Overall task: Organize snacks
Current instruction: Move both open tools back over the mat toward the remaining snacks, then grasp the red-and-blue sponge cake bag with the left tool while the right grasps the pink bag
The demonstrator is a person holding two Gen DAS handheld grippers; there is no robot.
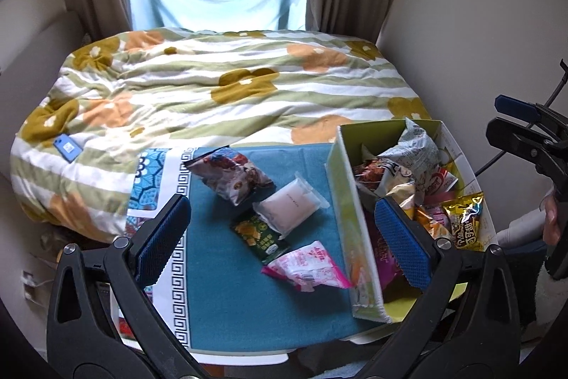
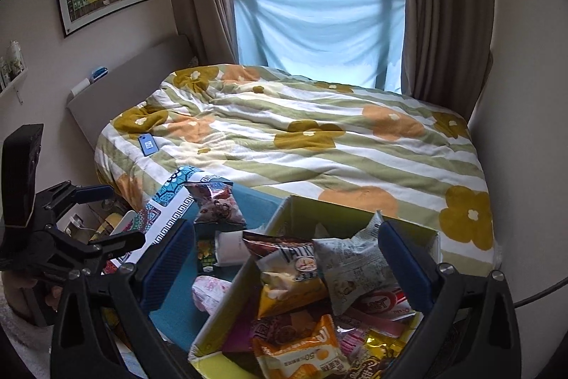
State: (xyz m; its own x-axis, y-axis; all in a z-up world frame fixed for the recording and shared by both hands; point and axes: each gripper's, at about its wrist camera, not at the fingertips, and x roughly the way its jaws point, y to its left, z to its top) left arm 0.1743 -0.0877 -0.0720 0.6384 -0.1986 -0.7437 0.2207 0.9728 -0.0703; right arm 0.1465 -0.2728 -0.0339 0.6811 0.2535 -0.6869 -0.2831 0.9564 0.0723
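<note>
Both tongs point(image 1: 282, 238) point(image 2: 296, 261) apparently agape, empty.

The right gripper point(image 2: 287, 267) hangs with jaws spread wide over the yellow-green box point(image 2: 284, 212) heaped with snack packets. A pink packet point(image 2: 209, 295) lies on the teal tabletop point(image 2: 177, 311), touching the box's left wall.

free: teal mat point(image 1: 227, 301) front | blocked: box wall point(image 1: 349, 219) right
</note>
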